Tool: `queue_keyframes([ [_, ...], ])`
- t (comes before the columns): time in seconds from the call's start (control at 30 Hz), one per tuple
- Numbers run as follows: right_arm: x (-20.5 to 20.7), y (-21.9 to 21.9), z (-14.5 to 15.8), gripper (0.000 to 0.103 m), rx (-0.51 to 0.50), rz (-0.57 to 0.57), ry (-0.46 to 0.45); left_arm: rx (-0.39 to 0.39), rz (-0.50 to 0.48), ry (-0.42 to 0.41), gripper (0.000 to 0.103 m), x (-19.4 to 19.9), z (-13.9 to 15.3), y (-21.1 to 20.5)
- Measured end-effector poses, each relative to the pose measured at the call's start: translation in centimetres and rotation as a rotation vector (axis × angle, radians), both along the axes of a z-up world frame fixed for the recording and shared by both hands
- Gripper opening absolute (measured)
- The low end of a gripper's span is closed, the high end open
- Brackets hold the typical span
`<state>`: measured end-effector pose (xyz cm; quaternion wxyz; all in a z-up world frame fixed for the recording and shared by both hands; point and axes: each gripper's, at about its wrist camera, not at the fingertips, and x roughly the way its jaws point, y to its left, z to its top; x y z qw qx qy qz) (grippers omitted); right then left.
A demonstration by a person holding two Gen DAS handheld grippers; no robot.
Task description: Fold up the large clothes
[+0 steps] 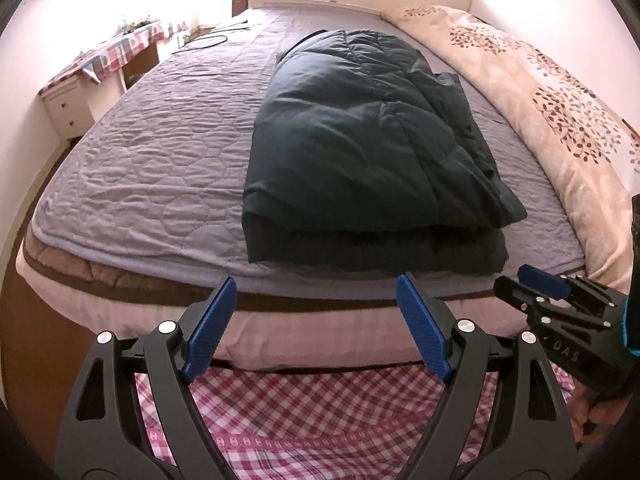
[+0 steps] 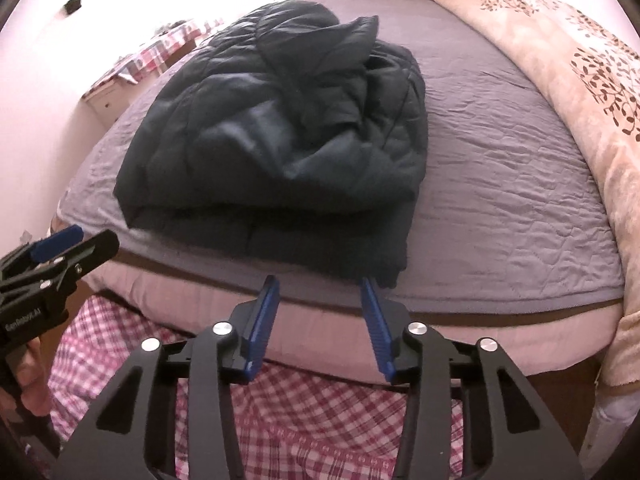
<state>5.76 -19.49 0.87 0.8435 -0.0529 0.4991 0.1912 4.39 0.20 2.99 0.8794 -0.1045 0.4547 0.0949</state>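
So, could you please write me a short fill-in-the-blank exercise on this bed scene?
1. The dark jacket lies ____ on the grey cover.
2. Both the left gripper and the right gripper are ____ and hold nothing.
3. The floral blanket lies to the ____ of the jacket.
4. The cloth below the bed's edge has a ____ pattern.

Missing words: folded; open; right; checked
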Motion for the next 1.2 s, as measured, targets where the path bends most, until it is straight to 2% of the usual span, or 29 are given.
queue_keyframes([
  [0.27,-1.7,0.3,-0.4,0.041,-0.021,0.023,-0.011,0.028,-0.021,-0.016,0.081,-1.5,0.1,-1.6],
  [0.6,-2.7,-0.3,-0.3,0.041,-0.025,-0.001,-0.016,0.07,-0.057,-0.039,0.081,-2.2,0.7,-3.1],
  [1.2,-3.3,-0.6,-0.2,0.041,-0.016,0.003,-0.012,0.065,-0.049,-0.037,0.08,-2.5,0.7,-3.3],
])
